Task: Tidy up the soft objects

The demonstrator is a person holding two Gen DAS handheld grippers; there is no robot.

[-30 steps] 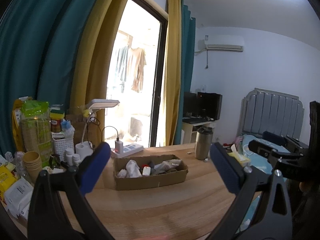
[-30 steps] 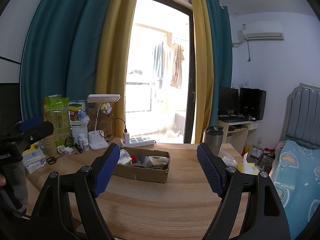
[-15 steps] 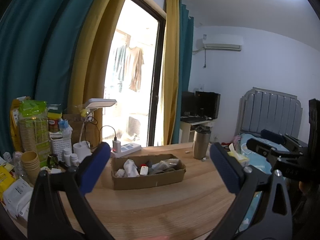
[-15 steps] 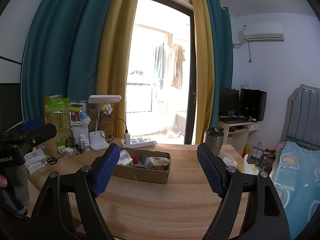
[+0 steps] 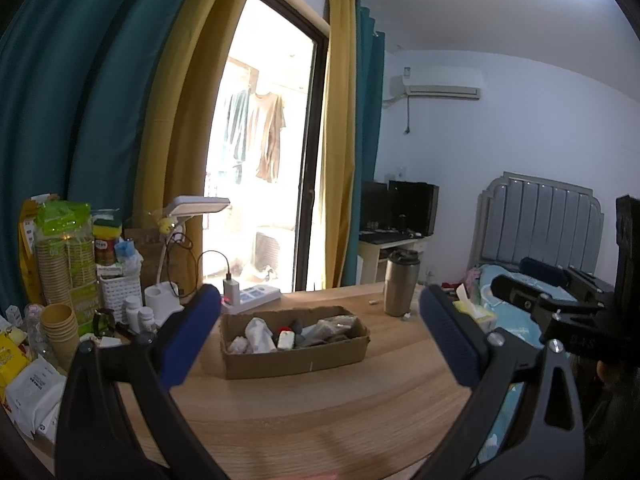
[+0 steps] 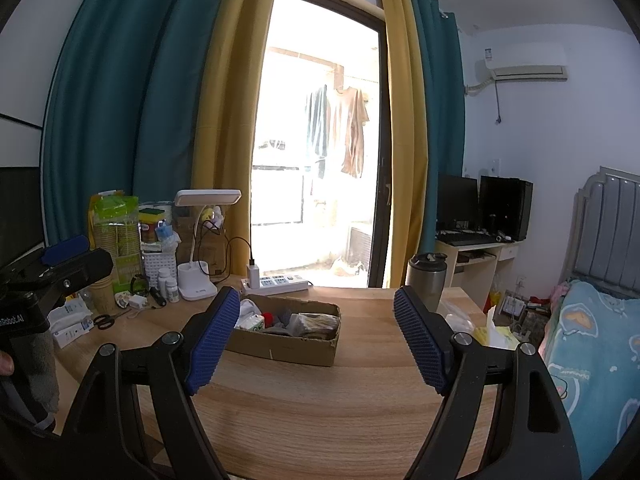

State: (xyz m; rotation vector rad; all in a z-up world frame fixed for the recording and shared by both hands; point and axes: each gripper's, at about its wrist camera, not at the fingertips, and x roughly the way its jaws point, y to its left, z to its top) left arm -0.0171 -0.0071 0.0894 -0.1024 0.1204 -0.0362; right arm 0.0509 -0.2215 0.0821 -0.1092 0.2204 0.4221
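Both grippers, left gripper (image 5: pixel 320 332) and right gripper (image 6: pixel 316 336), hover jaws wide, empty; approach the cardboard box (image 5: pixel 294 350) mid-table squarely and low.

Teal and yellow curtains (image 6: pixel 168 120), overexposed glass door (image 6: pixel 320 152), wooden table (image 6: pixel 320 400), perhaps bed (image 6: pixel 592 340)

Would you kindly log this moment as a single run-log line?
phase: approach | left gripper: open, empty | right gripper: open, empty | cardboard box: on wooden table, holds soft items | contact: none
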